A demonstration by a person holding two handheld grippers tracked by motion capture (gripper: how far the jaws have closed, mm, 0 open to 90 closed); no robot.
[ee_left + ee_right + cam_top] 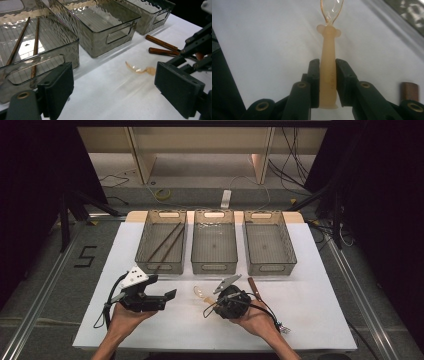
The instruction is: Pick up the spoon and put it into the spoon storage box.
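My right gripper is shut on a small spoon, with its jaws pressed on both sides of the pale peach handle. The spoon's clear amber bowl points away from the gripper, just above the white table cover. My left gripper is held to the left of it. Its jaws stand wide open with nothing between them, and they face the spoon and the bins.
Three smoky clear bins stand in a row at the back: the left bin holds two brown chopsticks, the middle bin and the right bin look empty. Two brown-handled utensils lie beside my right gripper.
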